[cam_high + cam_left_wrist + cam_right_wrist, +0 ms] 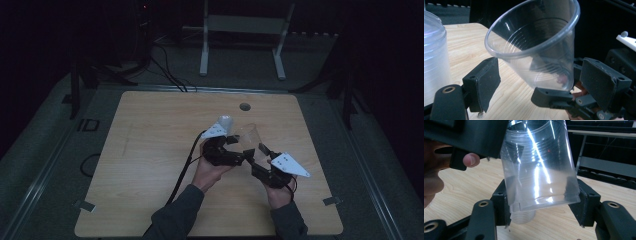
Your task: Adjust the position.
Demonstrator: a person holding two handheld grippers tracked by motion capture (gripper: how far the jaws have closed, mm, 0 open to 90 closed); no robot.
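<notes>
A clear plastic cup (248,136) hangs tilted over the middle of the wooden table (150,150), between my two grippers. My right gripper (256,156) is shut on the cup's base: in the right gripper view its two black pads (584,206) press the bottom of the cup (539,170) from both sides. My left gripper (231,146) is open. In the left gripper view the cup (534,47) sits between its jaws with its mouth towards the camera, and both pads (485,80) stand a little off the wall. The right gripper's jaw (549,96) shows under the cup.
A stack of frosted cups (434,62) stands close to the left jaw, and a ribbed cup (524,216) shows on the table behind the held one. The table has a round hole (244,106) near its far edge. A white frame (245,30) and cables (170,75) lie beyond.
</notes>
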